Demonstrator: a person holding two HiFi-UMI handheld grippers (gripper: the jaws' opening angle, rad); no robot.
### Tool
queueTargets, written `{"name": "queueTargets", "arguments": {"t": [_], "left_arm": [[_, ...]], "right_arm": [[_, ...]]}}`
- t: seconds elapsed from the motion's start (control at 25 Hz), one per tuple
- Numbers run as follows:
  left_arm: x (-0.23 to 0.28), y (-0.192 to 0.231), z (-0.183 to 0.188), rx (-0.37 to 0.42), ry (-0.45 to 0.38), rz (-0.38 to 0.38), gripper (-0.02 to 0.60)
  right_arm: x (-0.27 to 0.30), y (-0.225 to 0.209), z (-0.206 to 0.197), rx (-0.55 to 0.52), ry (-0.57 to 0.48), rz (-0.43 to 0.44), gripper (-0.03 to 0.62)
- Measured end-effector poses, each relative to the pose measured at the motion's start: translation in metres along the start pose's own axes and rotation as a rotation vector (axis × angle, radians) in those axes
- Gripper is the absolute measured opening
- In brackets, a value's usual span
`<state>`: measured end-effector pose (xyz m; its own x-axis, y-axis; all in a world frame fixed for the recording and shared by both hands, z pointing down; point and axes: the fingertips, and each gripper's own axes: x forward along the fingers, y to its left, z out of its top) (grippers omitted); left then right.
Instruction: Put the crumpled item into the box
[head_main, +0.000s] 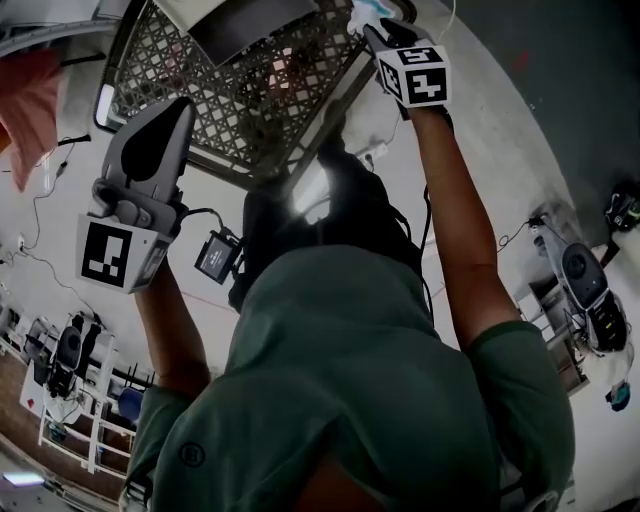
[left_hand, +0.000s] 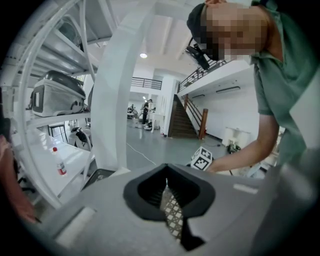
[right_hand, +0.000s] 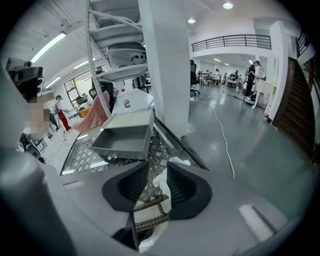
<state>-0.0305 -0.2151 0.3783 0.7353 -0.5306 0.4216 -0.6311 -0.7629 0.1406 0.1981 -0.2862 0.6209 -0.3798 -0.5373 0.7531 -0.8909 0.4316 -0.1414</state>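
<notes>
right gripper view, white crumpled item (right_hand: 161, 180)

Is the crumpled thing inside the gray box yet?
No, the gray box sits open and empty on the mesh table, while the white crumpled item lies outside it on the mesh.

Head view looks steeply down at the far table (head_main: 200, 90). Right gripper view sits close over that table, facing the box (right_hand: 122, 142). Left gripper view looks level across the floor (left_hand: 150, 147).
</notes>
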Motion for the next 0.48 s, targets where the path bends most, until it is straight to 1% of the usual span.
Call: {"name": "queueTargets", "arguments": {"t": [0.16, 0.48], "left_arm": [[0.005, 0.003, -0.018, -0.017, 0.018, -0.001, 0.005], [0.011, 0.008, -0.044, -0.046, 0.049, -0.005, 0.005]], "right_arm": [[0.028, -0.009, -0.024, 0.026, 0.04, -0.004, 0.14], [0.073, -0.023, -0.047, 0.032, 0.107, -0.027, 0.189]]}}
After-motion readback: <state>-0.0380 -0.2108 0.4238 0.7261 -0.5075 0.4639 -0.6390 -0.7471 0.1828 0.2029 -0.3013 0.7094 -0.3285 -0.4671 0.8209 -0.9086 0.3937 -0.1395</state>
